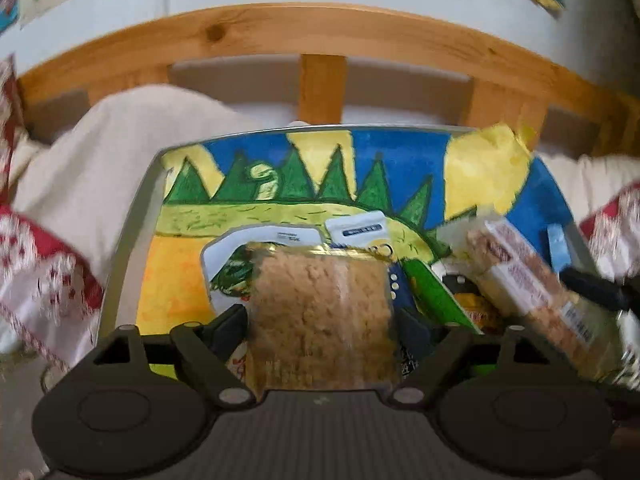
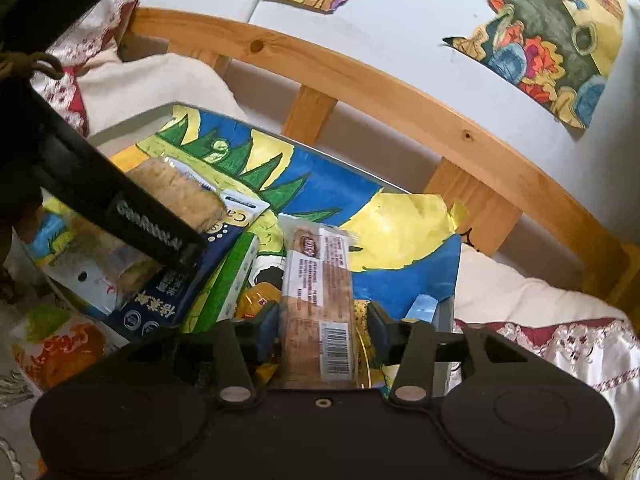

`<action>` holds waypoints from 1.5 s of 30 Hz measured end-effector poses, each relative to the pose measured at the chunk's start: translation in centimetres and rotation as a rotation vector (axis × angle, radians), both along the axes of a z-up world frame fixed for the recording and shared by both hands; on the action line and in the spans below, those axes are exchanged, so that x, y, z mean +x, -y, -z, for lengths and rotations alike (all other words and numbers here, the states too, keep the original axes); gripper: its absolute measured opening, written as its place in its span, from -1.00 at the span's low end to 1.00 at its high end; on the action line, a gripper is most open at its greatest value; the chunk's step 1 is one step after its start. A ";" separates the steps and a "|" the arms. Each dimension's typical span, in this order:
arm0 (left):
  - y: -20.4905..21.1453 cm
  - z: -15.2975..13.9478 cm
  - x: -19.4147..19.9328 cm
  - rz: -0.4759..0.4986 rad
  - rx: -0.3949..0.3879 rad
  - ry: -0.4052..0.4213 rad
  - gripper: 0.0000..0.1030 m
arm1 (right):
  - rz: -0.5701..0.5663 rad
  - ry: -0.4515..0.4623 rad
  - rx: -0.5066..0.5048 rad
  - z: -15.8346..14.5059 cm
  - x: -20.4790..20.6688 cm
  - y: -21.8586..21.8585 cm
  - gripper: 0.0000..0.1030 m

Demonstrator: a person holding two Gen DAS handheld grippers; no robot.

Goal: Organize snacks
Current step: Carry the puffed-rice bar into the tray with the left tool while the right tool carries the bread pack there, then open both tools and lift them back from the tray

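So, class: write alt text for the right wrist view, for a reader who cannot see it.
The right gripper has a long wrapped biscuit bar between its fingers, over a tray lined with a bright painted picture and holding other snack packs. At left, the left gripper has a wider crumbly snack pack between its fingers; a wooden bed rail runs behind.

free: far half of box (image 1: 132,240) floor, painted lining bare | blocked: near half, piled snack packets (image 2: 224,280) | far: wooden rail (image 1: 320,36)
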State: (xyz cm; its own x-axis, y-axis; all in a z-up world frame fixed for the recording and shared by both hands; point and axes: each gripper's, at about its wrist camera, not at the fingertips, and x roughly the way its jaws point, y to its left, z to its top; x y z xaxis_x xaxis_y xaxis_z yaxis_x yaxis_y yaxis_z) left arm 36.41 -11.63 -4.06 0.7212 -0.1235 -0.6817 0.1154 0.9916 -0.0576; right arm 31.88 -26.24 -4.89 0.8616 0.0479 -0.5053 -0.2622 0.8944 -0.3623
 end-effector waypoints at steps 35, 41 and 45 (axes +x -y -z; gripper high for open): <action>-8.8 -9.3 -15.7 -0.150 -0.129 0.331 0.99 | 0.060 0.297 0.335 -10.6 -14.7 0.6 0.98; -10.6 -8.9 -19.9 -0.148 -0.105 0.357 0.99 | 0.057 0.316 0.371 -11.2 -18.4 0.2 0.99; -11.6 -8.0 -22.3 -0.161 -0.072 0.370 0.99 | 0.054 0.303 0.402 -11.1 -20.3 -0.3 0.99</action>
State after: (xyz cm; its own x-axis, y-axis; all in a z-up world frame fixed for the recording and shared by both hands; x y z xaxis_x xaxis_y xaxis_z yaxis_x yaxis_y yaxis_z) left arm 14.13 -0.02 3.93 0.9300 -0.0271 -0.3664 -0.0148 0.9937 -0.1108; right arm 11.59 -25.96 6.23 0.9733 0.1383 -0.1833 -0.1477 0.9883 -0.0390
